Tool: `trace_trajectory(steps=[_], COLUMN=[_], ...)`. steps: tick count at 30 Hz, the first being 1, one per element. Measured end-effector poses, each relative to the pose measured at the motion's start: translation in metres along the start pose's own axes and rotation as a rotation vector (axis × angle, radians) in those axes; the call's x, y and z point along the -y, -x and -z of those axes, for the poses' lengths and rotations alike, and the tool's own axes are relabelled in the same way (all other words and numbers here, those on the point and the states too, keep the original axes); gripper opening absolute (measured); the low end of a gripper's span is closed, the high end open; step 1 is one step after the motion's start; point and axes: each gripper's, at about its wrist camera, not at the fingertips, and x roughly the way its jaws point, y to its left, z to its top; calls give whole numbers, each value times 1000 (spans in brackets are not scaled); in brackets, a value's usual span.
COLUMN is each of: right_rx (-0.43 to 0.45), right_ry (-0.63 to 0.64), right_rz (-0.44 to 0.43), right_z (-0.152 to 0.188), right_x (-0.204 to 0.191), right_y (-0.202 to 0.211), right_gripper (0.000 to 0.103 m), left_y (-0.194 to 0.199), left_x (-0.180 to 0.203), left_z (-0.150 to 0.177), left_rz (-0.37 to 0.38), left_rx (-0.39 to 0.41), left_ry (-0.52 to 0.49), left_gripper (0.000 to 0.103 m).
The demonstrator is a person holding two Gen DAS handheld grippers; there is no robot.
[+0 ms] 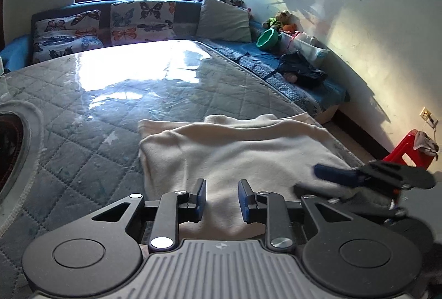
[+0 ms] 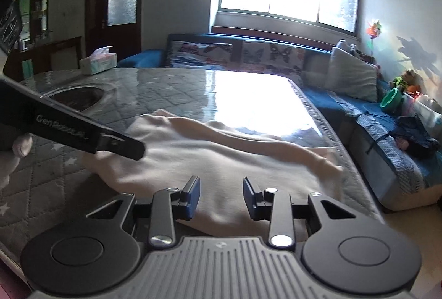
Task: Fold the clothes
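Note:
A cream garment (image 1: 234,149) lies partly folded on the quilted grey table (image 1: 96,105), near its right edge. It also shows in the right wrist view (image 2: 210,158), with a long fold ridge across it. My left gripper (image 1: 222,199) is open and empty, just above the garment's near edge. My right gripper (image 2: 221,198) is open and empty over the garment's near edge. The right gripper appears at the right of the left wrist view (image 1: 359,177). The left gripper's body crosses the left of the right wrist view (image 2: 83,133).
A round hole (image 2: 74,97) is set in the table at the left. A tissue box (image 2: 98,64) stands at the far left corner. A blue sofa (image 1: 290,69) with cushions, toys and dark clothes runs behind and to the right. A red stool (image 1: 408,147) stands by the wall.

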Motion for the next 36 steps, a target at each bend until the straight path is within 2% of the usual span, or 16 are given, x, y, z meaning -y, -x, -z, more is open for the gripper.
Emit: trace_trajectory(steps=[8, 13, 18, 24, 29, 32, 36], right_rx=[6, -8, 9, -31, -24, -10, -34], right_ry=[73, 47, 36, 14, -15, -30, -58], right_rz=[19, -19, 13, 28, 19, 33, 32], right_z=[17, 7, -7, 8, 7, 4, 12], right_x=[-18, -6, 5, 8, 15, 20, 24], right_y=[3, 5, 5, 2, 9, 11, 5], right_gripper=[34, 34, 34, 34, 34, 34, 34], left_y=[-4, -6, -8, -12, -22, -21, -17], left_x=[8, 14, 19, 27, 28, 27, 24], left_z=[0, -3, -5, -6, 3, 4, 4], left_rz=[24, 44, 64, 99, 112, 118, 129], left_rx=[-2, 5, 12, 19, -21, -21, -24], left_ry=[-13, -12, -11, -16, -35, -20, 5], left_gripper=[28, 28, 27, 27, 27, 28, 28])
